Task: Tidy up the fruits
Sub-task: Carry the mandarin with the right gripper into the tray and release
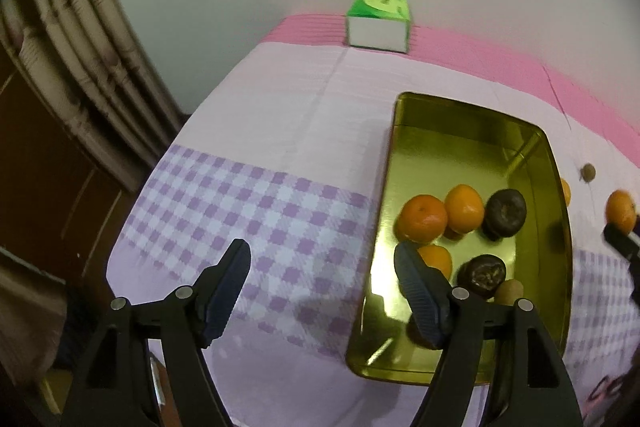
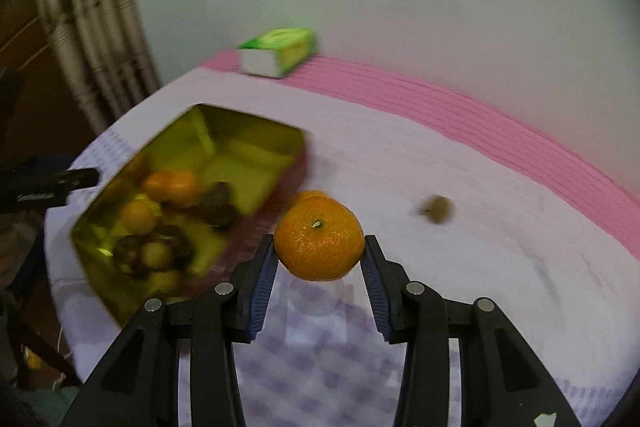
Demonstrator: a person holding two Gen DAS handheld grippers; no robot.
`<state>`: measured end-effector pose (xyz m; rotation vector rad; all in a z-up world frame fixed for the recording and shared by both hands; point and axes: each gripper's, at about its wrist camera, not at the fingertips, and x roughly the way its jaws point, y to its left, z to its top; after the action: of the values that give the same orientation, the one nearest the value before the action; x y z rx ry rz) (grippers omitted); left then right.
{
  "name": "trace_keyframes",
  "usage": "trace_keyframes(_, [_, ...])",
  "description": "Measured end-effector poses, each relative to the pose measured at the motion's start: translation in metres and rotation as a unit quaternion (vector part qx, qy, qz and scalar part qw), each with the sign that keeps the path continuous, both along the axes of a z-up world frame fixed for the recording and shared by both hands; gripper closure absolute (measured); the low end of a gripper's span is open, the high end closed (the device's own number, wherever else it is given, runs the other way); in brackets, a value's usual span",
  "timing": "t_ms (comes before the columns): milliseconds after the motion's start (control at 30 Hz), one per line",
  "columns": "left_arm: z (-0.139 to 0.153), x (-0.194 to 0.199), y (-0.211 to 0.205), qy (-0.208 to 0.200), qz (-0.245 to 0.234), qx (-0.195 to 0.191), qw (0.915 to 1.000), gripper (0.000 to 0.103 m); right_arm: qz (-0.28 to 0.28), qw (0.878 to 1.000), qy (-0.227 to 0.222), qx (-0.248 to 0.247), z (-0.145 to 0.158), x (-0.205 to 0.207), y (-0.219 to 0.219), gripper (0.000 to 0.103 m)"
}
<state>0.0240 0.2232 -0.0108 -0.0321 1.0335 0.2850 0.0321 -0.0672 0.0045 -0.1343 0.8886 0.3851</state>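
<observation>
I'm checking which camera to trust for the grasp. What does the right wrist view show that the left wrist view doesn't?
Only the right wrist view shows the right gripper shut on a mandarin, with a second mandarin behind it. Only the left wrist view shows the left gripper open and empty over the checked cloth. Both show the gold tin holding fruit, the green box and a small brown fruit left on the cloth.

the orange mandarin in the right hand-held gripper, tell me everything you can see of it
The round orange mandarin has dimpled, glossy peel and a small green stem scar facing the camera. It is whole and unpeeled, clamped at its sides between the blue ribbed pads of the right hand-held gripper, held above the lilac checked cloth.
</observation>
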Motion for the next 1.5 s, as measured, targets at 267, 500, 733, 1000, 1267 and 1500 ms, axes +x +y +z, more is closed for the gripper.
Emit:
trace_keyframes(267, [-0.004, 0.000, 0.013, 0.003, 0.026, -0.012, 0.9996, 0.023, 0.062, 0.998, 0.013, -0.015, -0.006, 0.003, 0.065, 0.064])
trace_keyframes(500, [-0.004, 0.001, 0.012, 0.001, 0.024, -0.010, 0.9997, 0.022, 0.072, 0.996, 0.026, -0.034, -0.020, 0.012, 0.090, 0.064])
trace_keyframes(733, [-0.002, -0.002, 0.012, -0.002, 0.020, -0.011, 0.9997, 0.022, 0.070, 0.996, 0.037, -0.044, -0.029, 0.018, 0.096, 0.064])
trace_keyframes(1000, [-0.001, -0.002, 0.010, -0.003, 0.019, -0.009, 0.9998, 0.021, 0.074, 0.995, 0.044, -0.049, -0.037, 0.022, 0.106, 0.063])
trace_keyframes(1267, [-0.001, -0.002, 0.008, -0.001, 0.018, -0.008, 0.9998, 0.021, 0.074, 0.995, 0.045, -0.049, -0.040, 0.024, 0.108, 0.063])
trace_keyframes(1500, [-0.002, -0.001, 0.007, -0.001, 0.018, -0.008, 0.9998, 0.021, 0.076, 0.995, 0.046, -0.046, -0.041, 0.023, 0.108, 0.062])
